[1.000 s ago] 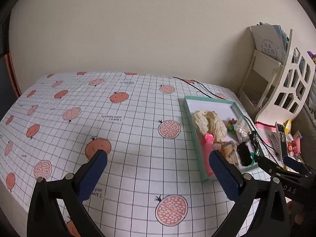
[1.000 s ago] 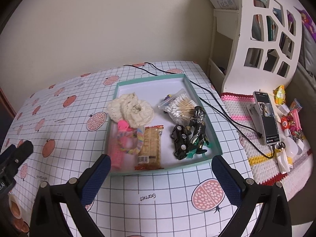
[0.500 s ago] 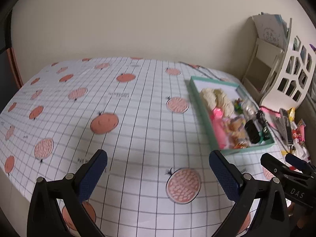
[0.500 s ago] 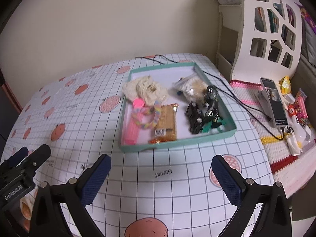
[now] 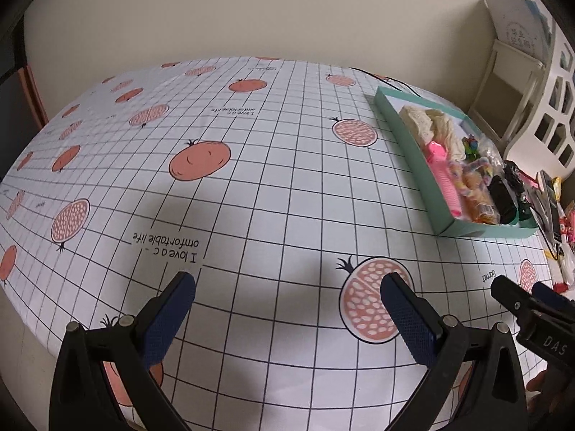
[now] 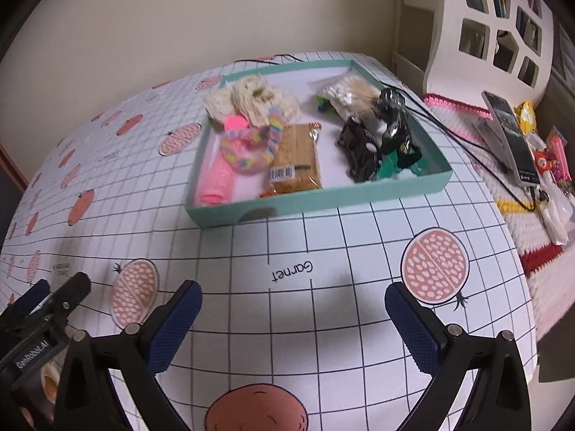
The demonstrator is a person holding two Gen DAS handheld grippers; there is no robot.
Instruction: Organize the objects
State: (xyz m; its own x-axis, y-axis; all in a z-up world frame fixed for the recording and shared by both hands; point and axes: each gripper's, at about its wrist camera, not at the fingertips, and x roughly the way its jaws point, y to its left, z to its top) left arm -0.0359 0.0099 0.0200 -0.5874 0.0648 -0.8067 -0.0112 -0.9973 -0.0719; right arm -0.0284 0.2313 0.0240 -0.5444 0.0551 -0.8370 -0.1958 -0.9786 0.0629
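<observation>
The shallow teal cardboard tray [image 6: 320, 197] ahead of the right gripper [image 6: 293, 318] holds all the small items: cream lace, pink comb, snack packet, black toys. Both the right and left gripper [image 5: 287, 309] hang spread and empty above the pomegranate-print tablecloth [image 5: 251, 186]. This fits sorting finished or about to unpack, so no next move is settled.

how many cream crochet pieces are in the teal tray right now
2, as far as shows: one cream crochet piece at the far left corner of the teal tray, a second crochet piece overlapping it on the right. More could lie underneath.
</observation>
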